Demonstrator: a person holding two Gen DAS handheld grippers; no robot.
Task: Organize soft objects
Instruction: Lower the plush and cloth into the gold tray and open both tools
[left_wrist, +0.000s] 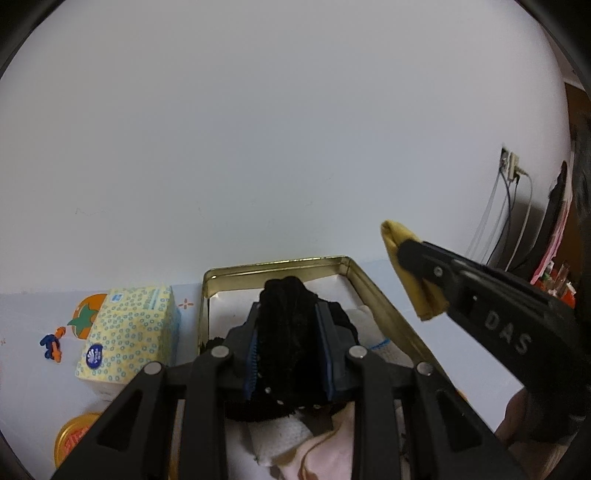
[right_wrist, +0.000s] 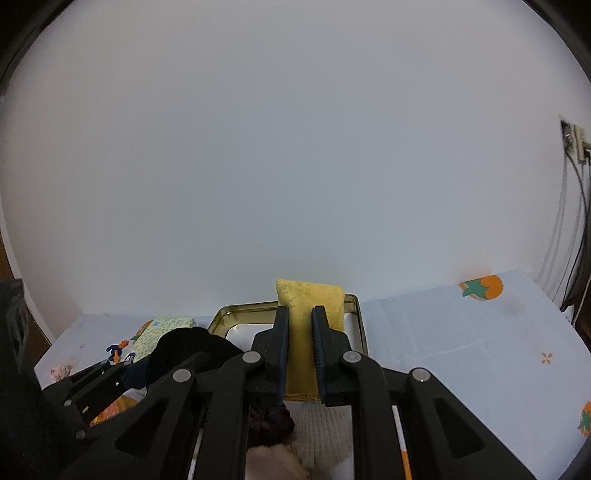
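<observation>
My left gripper (left_wrist: 288, 314) is shut on a black fuzzy cloth (left_wrist: 286, 332), held over a gold metal tin (left_wrist: 280, 263). White and pink soft pieces (left_wrist: 295, 439) lie in the tin below the cloth. My right gripper (right_wrist: 300, 314) is shut on a yellow sponge (right_wrist: 306, 306), raised above the same gold tin (right_wrist: 243, 308). From the left wrist camera the right gripper (left_wrist: 400, 251) shows at the right with the yellow sponge (left_wrist: 406, 273) pinched in it. The black cloth (right_wrist: 188, 341) and the left gripper's arm appear at the lower left of the right wrist view.
A yellow-patterned tissue pack (left_wrist: 129, 332) lies left of the tin on a light tablecloth (right_wrist: 461, 350) printed with orange fruit. A small blue-and-orange toy (left_wrist: 51, 345) and a yellow round lid (left_wrist: 74, 439) sit further left. A wall outlet with cables (left_wrist: 511, 166) is at the right.
</observation>
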